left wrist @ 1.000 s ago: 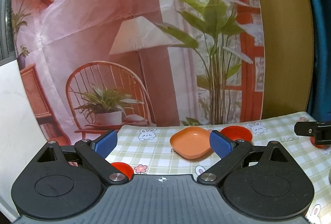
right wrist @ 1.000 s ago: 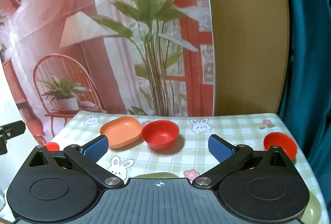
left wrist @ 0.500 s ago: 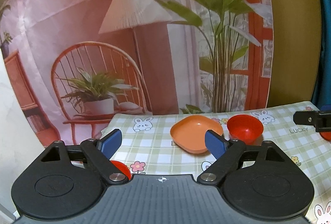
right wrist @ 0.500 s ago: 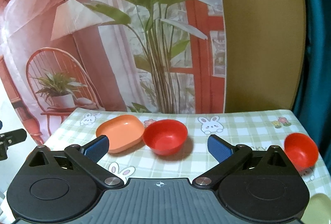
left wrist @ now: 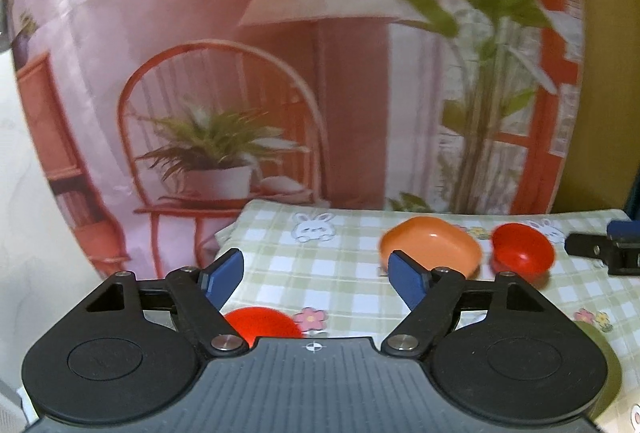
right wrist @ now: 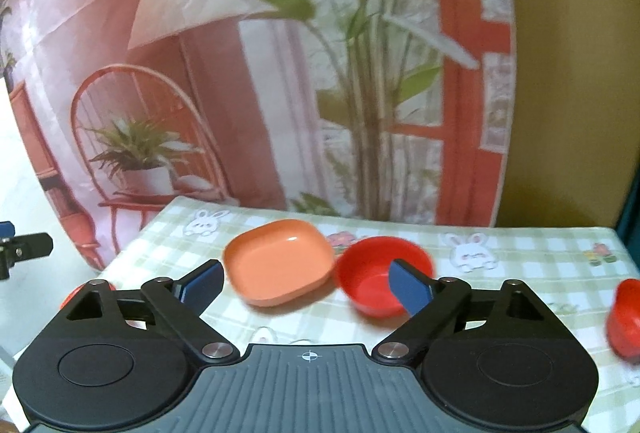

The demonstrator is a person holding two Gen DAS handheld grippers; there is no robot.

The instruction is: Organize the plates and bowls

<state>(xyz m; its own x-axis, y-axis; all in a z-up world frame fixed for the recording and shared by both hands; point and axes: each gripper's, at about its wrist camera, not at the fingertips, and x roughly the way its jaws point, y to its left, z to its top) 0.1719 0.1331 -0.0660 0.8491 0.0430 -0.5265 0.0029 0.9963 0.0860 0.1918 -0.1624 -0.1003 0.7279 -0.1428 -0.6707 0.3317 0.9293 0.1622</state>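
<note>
The left claw (left wrist: 316, 273) hangs above the bench (left wrist: 344, 273), which is covered in a green-checked cloth with rabbits; its 2 blue pads stand apart and are closing, with nothing between them. Below it a shiny red round bowl (left wrist: 262, 321) peeks out, partly hidden by the claw body. Farther off sits a shallow orange square plastic plate (right wrist: 278, 261), and just to its right a second red round plastic bowl (right wrist: 380, 281). The right claw (right wrist: 308, 283) hovers before these 2, pads apart and closing, empty. A third red bowl (right wrist: 624, 317) lies at the right edge of the right wrist view.
</note>
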